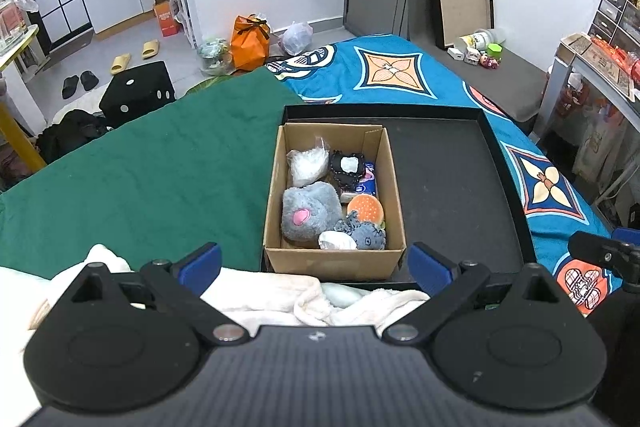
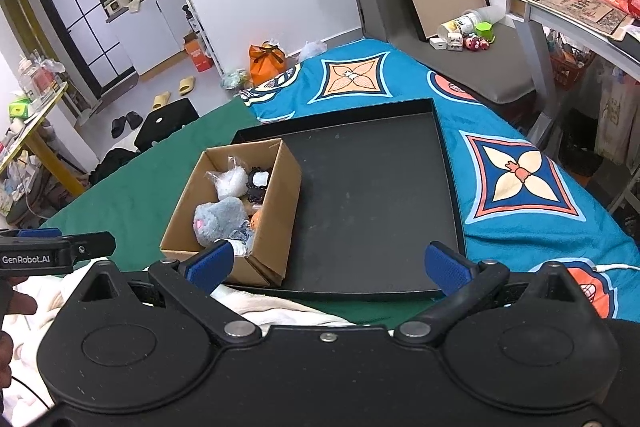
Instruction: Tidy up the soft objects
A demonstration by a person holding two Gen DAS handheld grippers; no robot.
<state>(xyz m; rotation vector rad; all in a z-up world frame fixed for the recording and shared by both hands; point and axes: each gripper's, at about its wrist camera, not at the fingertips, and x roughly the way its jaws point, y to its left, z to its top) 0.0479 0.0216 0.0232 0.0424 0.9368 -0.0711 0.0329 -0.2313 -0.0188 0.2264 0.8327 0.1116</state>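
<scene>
Several soft things already sit packed in the cardboard box (image 1: 334, 259), which stands in the left part of the black tray (image 1: 452, 183) on the bed. You have the grey plush (image 1: 308, 213) with its pink patch at the near left, the burger-shaped toy (image 1: 365, 209) to its right, a small grey fuzzy toy (image 1: 366, 233) at the near wall, and a clear bag of white filling (image 1: 306, 167) at the far left. All of these look light and squashy to me; expect them to give under the pads, so pinch the bulk of the body, not a thin edge. The bag is likely slippery, so take it at its gathered neck.

A cream fleece cloth (image 1: 276, 301) lies just below your left gripper (image 1: 316, 265); it will drape and drag, so bunch a fold before lifting.

Both the left gripper and the right gripper (image 2: 328, 265) are released, jaws spread wide and empty.

Readable writing: "GenRobot.AI" on the side of the left gripper as seen from the right wrist view. The print on the blue packet (image 1: 367, 183) in the box is too small to read.
</scene>
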